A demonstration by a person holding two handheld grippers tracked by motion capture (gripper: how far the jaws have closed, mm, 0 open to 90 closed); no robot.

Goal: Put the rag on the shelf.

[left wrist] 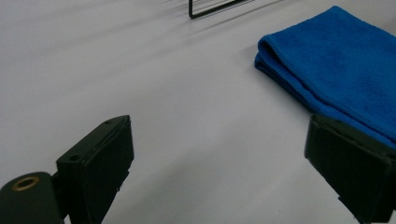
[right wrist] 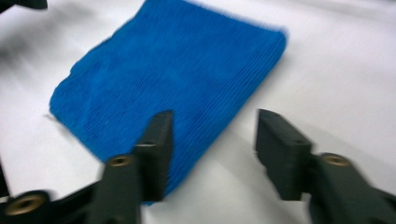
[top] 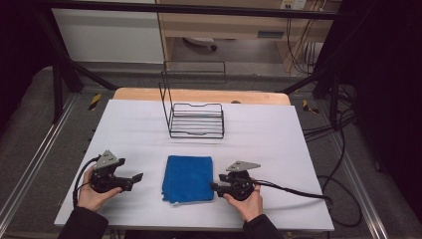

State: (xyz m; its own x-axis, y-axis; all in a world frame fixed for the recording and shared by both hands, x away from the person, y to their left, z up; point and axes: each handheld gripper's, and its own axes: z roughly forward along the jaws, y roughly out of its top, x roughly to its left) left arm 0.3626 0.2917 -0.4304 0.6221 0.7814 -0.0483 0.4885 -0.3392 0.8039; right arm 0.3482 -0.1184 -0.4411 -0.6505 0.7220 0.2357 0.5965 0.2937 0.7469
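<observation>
A folded blue towel (top: pixel 188 178) lies flat on the white table (top: pixel 124 129), near the front edge, between my two grippers. My left gripper (top: pixel 135 181) rests to the towel's left and points at it, held by a hand. In the left gripper view its jaws (left wrist: pixel 219 130) stand wide open over bare table, with the towel (left wrist: pixel 336 70) ahead on the right. My right gripper (top: pixel 213 187) sits at the towel's right edge. In the right gripper view it (right wrist: pixel 214 119) is open, its left jaw over the towel's (right wrist: pixel 168 79) near corner, and nothing is pinched.
A black wire rack (top: pixel 196 119) stands upright at the middle back of the table, well beyond the towel; its base edge (left wrist: pixel 210 7) shows in the left gripper view. A cable (top: pixel 293 190) trails right from the right gripper. Black frame posts flank the table.
</observation>
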